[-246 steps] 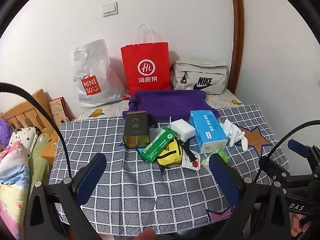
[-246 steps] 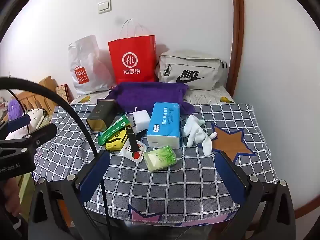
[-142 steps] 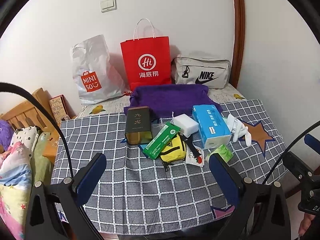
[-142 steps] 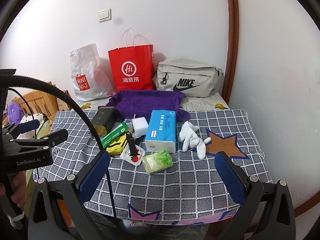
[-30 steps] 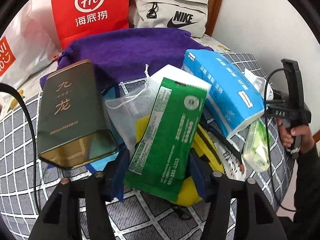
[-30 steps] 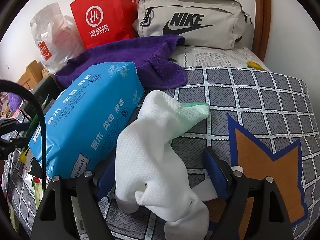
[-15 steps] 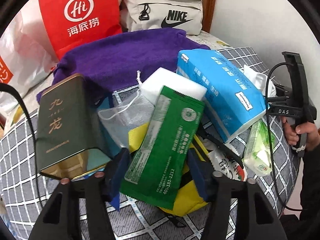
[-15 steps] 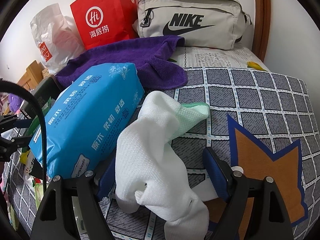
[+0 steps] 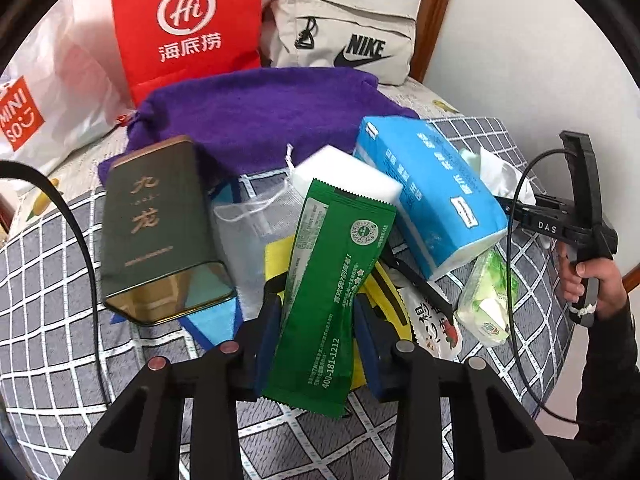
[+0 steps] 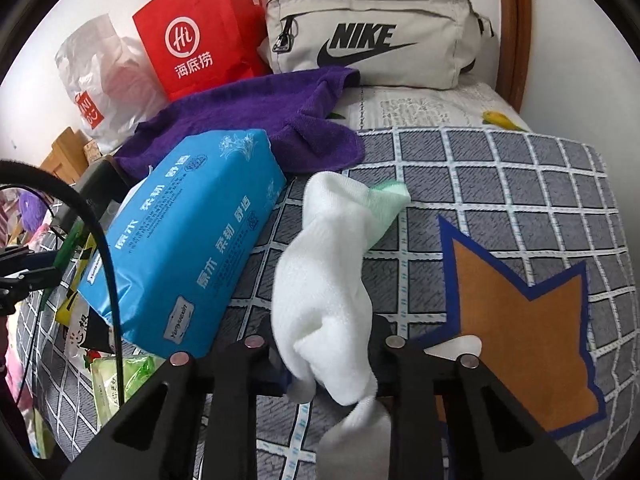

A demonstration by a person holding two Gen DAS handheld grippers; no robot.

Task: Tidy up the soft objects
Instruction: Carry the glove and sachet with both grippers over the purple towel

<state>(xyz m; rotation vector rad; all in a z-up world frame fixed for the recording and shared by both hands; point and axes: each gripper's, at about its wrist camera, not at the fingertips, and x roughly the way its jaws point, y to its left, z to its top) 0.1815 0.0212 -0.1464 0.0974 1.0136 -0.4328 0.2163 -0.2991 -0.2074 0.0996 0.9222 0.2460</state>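
Your left gripper (image 9: 316,336) is pinched on the green packet (image 9: 334,280), its blue pads pressing both long edges near the lower end; the packet tilts up over the yellow pouch (image 9: 382,292) and leans against the white sponge block (image 9: 348,178). Your right gripper (image 10: 324,350) is clamped on the white cloth (image 10: 328,276) (pale green at its far tip), which lies on the checked tablecloth (image 10: 500,168) just beside the blue tissue pack (image 10: 192,240). Behind them the purple towel (image 10: 256,120) spreads before the Nike bag (image 10: 376,40)
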